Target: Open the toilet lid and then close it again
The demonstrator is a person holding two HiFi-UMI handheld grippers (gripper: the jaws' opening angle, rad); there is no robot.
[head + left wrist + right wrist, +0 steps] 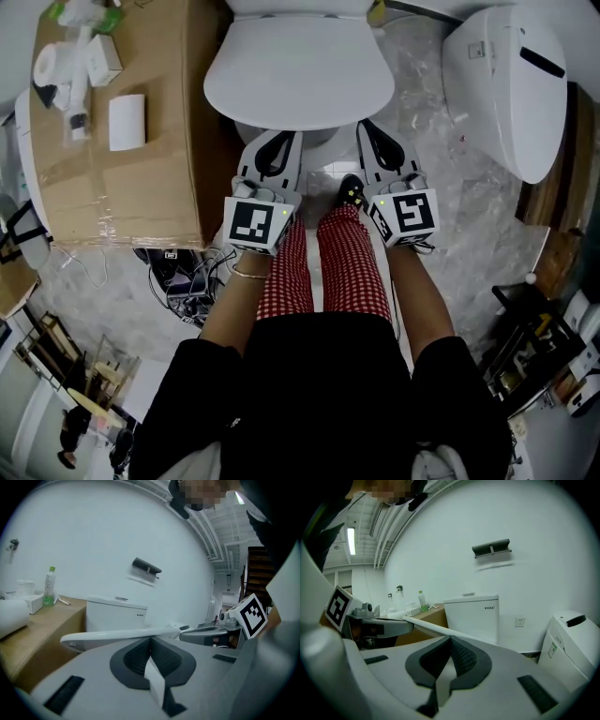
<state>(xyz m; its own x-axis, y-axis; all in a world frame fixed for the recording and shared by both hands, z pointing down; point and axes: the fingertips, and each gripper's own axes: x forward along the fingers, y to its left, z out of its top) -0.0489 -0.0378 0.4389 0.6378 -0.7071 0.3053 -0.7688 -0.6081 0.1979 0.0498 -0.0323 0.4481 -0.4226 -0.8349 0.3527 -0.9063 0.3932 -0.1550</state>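
- The toilet lid [298,70] lay flat and shut over the bowl, in front of the white tank [116,616] at the far wall.
- The left gripper [274,142] was clenched on nothing, its tip at the lid's near rim, left of centre; I could not tell if it touched.
- The right gripper [373,136] was likewise clenched and empty, at the near rim on the right.
- The person's red checked trousers [352,267] showed near, between the two grippers.
- Left of the toilet stood a cardboard box [141,178] with a green-capped bottle [48,587] on top.
- To the right a second white toilet unit [511,84] sat on the floor.
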